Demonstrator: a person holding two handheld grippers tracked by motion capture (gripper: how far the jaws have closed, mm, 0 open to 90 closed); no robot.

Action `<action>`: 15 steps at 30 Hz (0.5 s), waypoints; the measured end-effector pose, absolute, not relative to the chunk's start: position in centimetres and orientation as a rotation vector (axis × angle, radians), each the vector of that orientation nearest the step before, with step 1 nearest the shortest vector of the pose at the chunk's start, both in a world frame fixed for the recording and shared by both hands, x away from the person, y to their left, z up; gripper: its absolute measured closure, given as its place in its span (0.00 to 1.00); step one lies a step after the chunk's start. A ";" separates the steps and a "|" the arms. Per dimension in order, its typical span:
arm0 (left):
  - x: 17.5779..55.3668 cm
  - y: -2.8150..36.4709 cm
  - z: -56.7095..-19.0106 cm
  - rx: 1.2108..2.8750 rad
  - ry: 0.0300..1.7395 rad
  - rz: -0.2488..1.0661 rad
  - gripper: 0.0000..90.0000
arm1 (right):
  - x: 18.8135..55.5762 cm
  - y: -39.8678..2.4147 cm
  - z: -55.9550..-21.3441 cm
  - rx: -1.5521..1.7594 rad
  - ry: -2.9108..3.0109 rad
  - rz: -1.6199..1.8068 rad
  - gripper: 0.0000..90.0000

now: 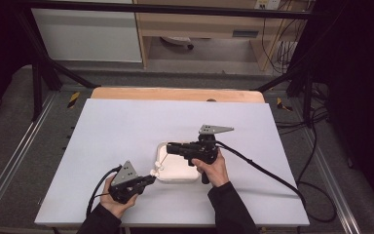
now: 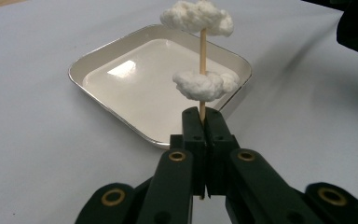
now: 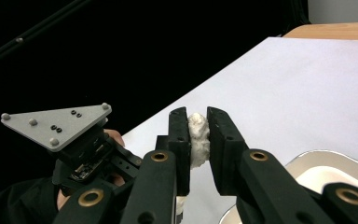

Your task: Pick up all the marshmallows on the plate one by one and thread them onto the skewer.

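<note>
Over the white tray [image 2: 121, 65], left gripper [image 2: 204, 122] was clamped tight on a skewer [image 2: 203, 46] w/ two cotton lumps [image 2: 205, 85]. Right gripper [image 3: 197, 135] pinched the top lump [image 3: 198, 137]. Best to pull straight along the stick, left hand kept steady, so it doesn't snap.

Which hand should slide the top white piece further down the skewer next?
Likely the right. The right gripper already pinches the top white piece, while the left gripper is clamped on the skewer base, steadying it over the tray.
</note>
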State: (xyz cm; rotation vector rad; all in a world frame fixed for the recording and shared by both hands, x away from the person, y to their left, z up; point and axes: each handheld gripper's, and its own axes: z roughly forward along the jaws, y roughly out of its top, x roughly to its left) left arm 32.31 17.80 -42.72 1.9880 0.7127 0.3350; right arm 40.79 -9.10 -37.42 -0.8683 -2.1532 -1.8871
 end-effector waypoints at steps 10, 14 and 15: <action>32.3 17.7 -42.8 2.014 0.714 0.340 0.99 | 40.5 -8.9 -37.7 -0.866 -2.191 -1.866 0.90; 32.3 17.5 -42.8 2.015 0.717 0.336 0.99 | 40.4 -8.8 -37.9 -0.865 -2.194 -1.867 0.90; 32.3 17.5 -42.8 2.019 0.715 0.336 0.99 | 40.4 -8.8 -37.9 -0.866 -2.195 -1.867 0.90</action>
